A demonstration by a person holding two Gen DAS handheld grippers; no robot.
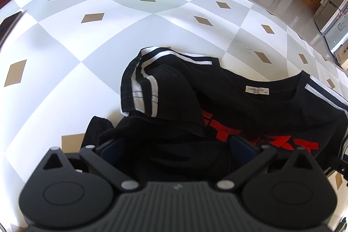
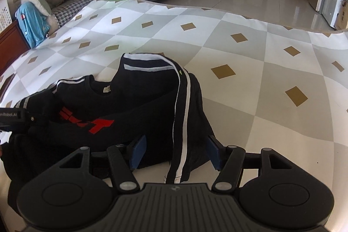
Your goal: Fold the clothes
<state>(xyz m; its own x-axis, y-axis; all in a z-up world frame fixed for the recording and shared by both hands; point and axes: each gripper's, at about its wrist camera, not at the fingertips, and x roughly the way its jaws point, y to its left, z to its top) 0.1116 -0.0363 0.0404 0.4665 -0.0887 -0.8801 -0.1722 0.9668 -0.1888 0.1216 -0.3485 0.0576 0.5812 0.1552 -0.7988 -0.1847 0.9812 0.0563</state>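
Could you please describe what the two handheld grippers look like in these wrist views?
Both the left gripper and the right gripper are matte black, with ribbed central bodies, round side discs, silver-riveted linkage bars and dark blue fingers.

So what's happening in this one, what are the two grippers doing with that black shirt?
A person is folding a black T-shirt on a checked tablecloth, a handheld gripper in each hand. The shirt lies face up, neck label and red print showing, with both striped sleeves turned in over the body. The left gripper and right gripper each sit open at the shirt's near edge, with fabric between the fingers but not clamped. The fold is only partly done.
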